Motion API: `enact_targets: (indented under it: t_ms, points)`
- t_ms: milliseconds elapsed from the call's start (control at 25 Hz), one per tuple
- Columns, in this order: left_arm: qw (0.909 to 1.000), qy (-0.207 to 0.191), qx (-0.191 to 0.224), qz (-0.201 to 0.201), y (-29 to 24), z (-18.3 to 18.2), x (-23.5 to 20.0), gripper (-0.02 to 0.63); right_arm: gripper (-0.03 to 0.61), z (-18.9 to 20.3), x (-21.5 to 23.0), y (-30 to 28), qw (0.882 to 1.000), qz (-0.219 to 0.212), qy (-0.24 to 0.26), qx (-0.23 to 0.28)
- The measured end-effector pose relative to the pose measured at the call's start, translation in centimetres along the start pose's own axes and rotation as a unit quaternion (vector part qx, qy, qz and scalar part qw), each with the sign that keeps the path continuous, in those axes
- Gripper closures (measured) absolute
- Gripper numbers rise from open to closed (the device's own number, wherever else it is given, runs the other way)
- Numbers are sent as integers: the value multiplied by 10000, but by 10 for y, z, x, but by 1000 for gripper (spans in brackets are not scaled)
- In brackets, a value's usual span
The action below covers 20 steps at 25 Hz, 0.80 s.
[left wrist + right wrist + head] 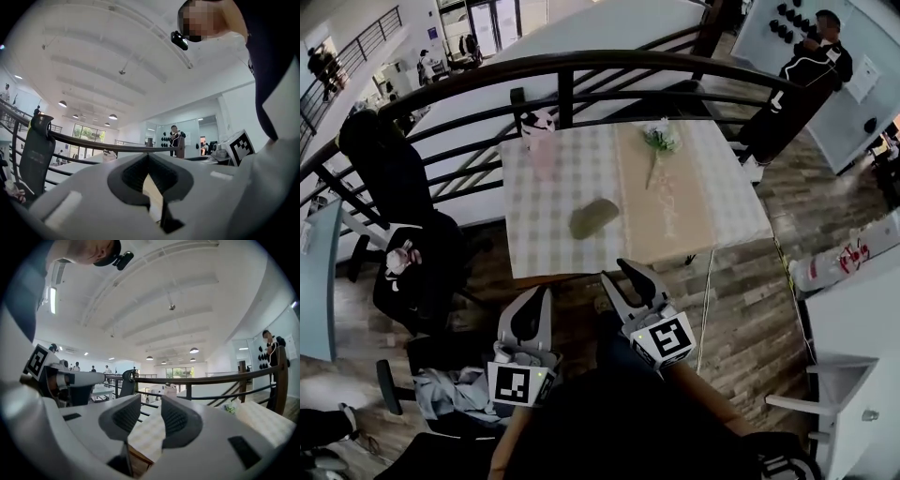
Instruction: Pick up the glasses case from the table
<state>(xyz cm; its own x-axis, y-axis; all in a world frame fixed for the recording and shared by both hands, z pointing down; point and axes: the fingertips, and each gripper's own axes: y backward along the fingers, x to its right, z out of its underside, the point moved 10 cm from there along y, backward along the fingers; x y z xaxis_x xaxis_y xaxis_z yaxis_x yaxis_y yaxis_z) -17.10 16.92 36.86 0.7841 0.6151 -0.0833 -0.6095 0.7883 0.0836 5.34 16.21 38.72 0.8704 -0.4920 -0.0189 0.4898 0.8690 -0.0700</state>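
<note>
The olive-green glasses case (593, 218) lies on the checked cloth of the table (534, 234), near its front edge, beside a beige runner (661, 202). Both grippers hang below that edge, over the wooden floor, short of the case. My left gripper (543, 292) has its fingertips together with nothing held; in the left gripper view the left gripper (148, 157) shows its tips meeting. My right gripper (617, 274) is slightly open and empty; the right gripper (151, 401) shows checked cloth through its gap. Neither gripper view shows the case.
A pink box (539, 131) and a flower sprig (659, 139) sit at the table's far side. A dark curved railing (581, 66) runs behind the table. A black office chair (394, 169) stands to the left, and a person (802, 75) at the far right.
</note>
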Motion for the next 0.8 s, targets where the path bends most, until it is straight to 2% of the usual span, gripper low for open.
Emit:
enact_targets:
  t_ms: [80,400,800]
  points:
    - [9998,-3,-183,-75,-24,4,-5,604,472,6,23,-18,9999,-145,13,-42]
    - [9987,-24,-360,-357,-117,13,-22,604,449,17,107,-84,9966,-678,174,-445]
    - [9942,47,-492,-952,-185,25,-39,604,430,32,172,-151,9834,-1504,576,-836]
